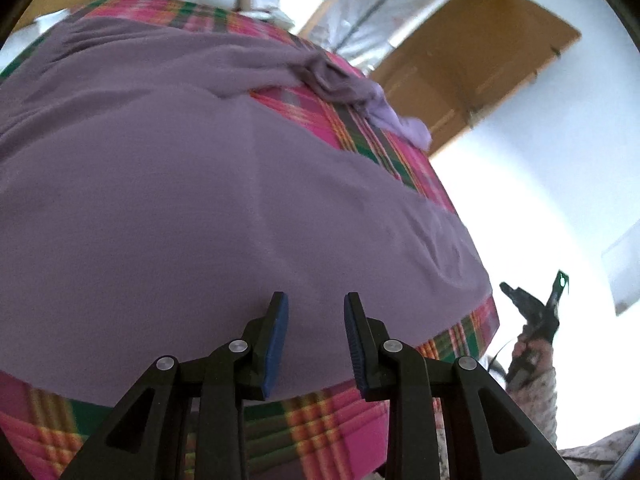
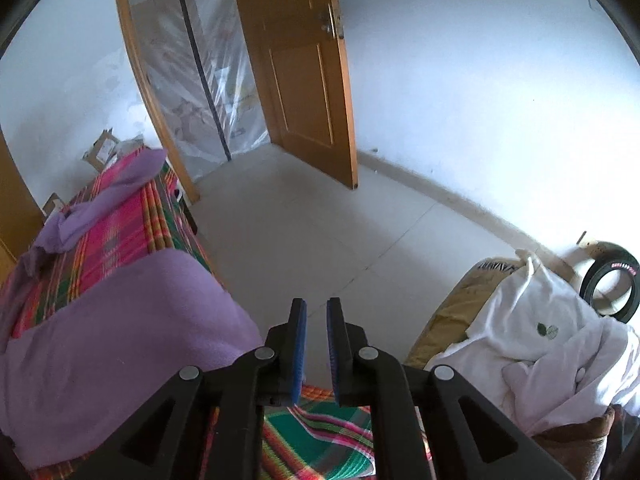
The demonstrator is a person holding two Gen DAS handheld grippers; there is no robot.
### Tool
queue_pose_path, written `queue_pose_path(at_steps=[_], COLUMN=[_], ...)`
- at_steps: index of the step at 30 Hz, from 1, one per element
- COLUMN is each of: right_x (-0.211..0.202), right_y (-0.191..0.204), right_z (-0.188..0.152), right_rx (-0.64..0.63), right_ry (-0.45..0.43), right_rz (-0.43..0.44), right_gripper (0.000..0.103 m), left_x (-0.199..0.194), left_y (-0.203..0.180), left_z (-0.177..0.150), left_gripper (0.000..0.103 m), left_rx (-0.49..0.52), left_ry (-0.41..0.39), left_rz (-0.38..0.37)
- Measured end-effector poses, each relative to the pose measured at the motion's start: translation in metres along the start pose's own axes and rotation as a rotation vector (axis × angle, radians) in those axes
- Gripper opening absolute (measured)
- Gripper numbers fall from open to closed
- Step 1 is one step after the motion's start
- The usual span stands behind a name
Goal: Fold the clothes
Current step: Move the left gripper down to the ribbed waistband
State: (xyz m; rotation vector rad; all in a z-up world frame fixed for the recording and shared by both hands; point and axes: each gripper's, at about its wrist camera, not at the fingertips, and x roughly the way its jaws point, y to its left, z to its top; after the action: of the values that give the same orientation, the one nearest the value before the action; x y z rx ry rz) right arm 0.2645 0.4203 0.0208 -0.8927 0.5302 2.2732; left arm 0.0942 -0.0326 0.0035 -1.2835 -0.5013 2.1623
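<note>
- Left wrist view: the left gripper (image 1: 315, 316) hangs over a purple garment (image 1: 192, 208), its two blue-padded fingers (image 1: 277, 340) spread apart with nothing between them.
- The garment lies spread wide and mostly flat over a bed covered by a pink, green and orange plaid blanket (image 1: 332, 424); the plaid shows as a strip along the near edge and again on the far side.
- One sleeve (image 1: 340, 80) of the garment trails off toward the far right edge of the bed, bunched and twisted, with its paler end hanging at the edge.
- At the lower right of this view, a hand in a patterned sleeve holds the right gripper (image 1: 534, 300) off the side of the bed, well apart from the cloth.
- Right wrist view: the right gripper's fingers stand with a narrow gap between their blue pads — holding nothing — and they point out over a pale tiled floor (image 2: 320, 232).
- From this side the purple garment sits to the left on the plaid blanket, its sleeve lying farther back along the bed.
- An open wooden door (image 2: 296, 68) stands ahead, beside a doorway covered in clear plastic sheeting (image 2: 200, 64).
- To the right, a heap of white clothes (image 2: 544, 352) is piled on a brownish support, with a dark tyre (image 2: 612, 284) against the wall just behind it.
</note>
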Motion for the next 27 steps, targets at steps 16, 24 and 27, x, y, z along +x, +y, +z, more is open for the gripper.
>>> queue_pose_path(at_steps=[16, 24, 27], right_x=[-0.006, -0.025, -0.032], right_y=[0.186, 0.276, 0.315], right_z=[-0.039, -0.019, -0.012], right_rx=[-0.455, -0.617, -0.680], right_ry=[0.058, 0.021, 0.012], right_rz=[0.366, 0.520, 0.575], right_gripper=[0.010, 0.010, 0.010], left_x=[-0.059, -0.099, -0.110], left_y=[0.083, 0.107, 0.114], left_z=[0.019, 0.054, 0.077], left_gripper=[0.030, 0.030, 0.030], left_rx=[-0.214, -0.243, -0.230], left_ry=[-0.169, -0.276, -0.293], left_rz=[0.150, 0.202, 0.226])
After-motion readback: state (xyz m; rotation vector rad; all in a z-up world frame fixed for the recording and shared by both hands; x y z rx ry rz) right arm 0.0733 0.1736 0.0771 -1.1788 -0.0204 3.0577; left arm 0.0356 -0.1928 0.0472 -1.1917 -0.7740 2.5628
